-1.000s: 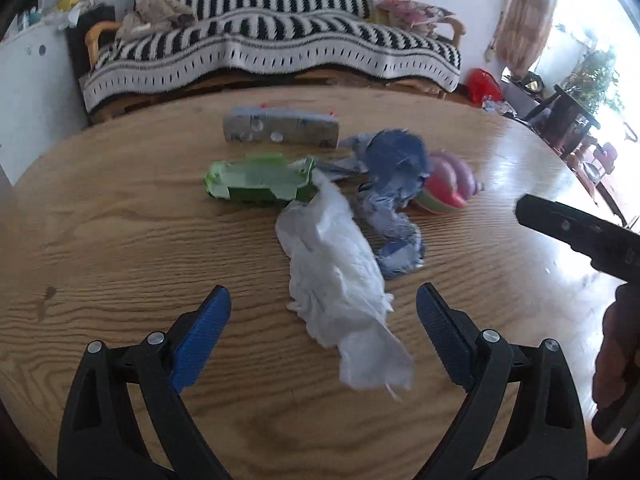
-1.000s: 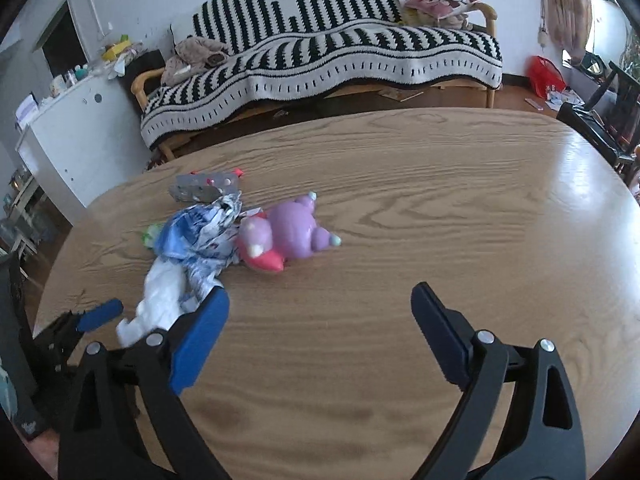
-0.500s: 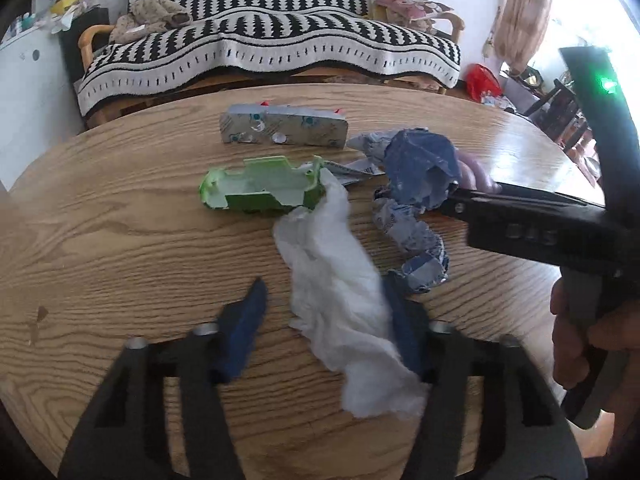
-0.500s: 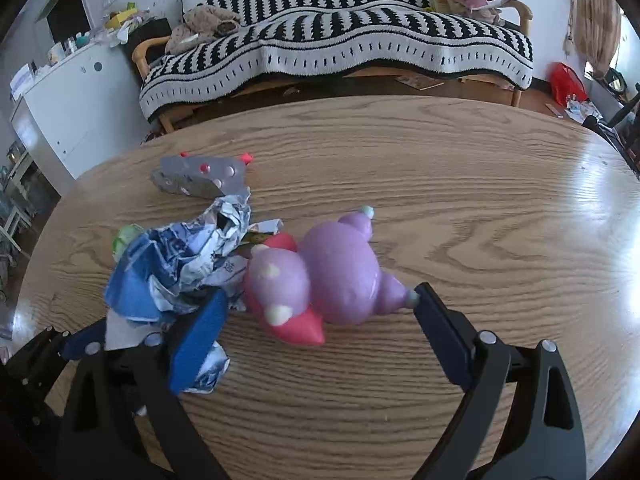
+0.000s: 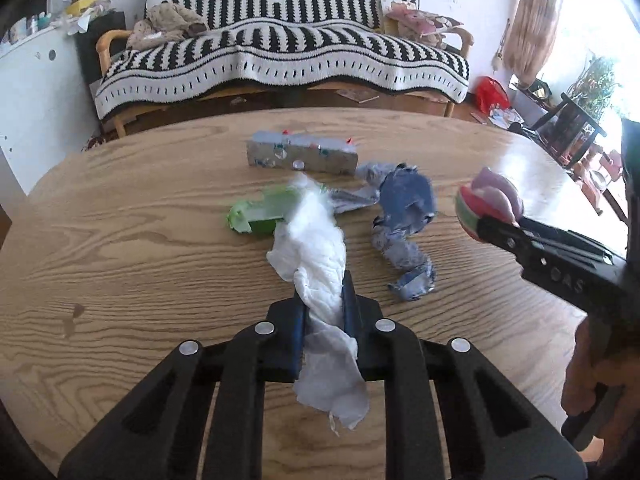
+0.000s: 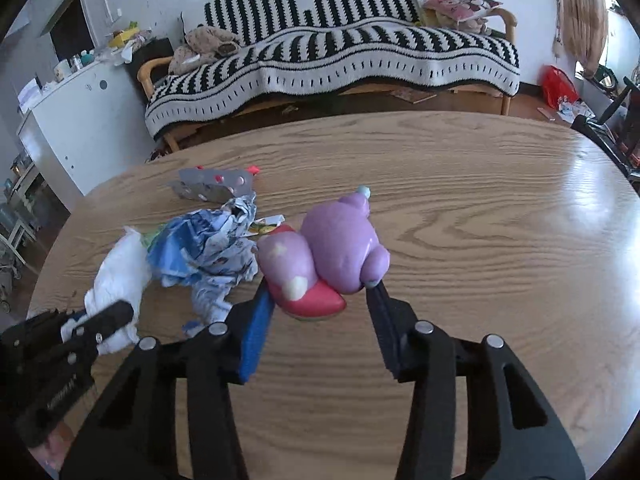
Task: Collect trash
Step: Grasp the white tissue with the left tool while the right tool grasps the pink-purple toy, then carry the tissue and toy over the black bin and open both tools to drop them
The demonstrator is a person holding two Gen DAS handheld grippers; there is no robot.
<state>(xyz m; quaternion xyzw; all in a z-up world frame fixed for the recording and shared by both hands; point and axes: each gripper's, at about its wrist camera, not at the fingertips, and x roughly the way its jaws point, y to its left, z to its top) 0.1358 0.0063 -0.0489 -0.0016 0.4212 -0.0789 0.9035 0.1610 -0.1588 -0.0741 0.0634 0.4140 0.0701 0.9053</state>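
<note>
White tissue [image 5: 316, 240] (crumpled), pinched; blue paper [image 5: 404, 208] beside

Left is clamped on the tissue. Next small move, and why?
Probably lift the left hand-held gripper straight up. Its jaws are shut on the white tissue, whose far end drapes over the green carton on the table; a lift should free it without dragging the carton.

Bare table [image 6: 500, 240] right of toy [image 6: 332, 252]
</note>
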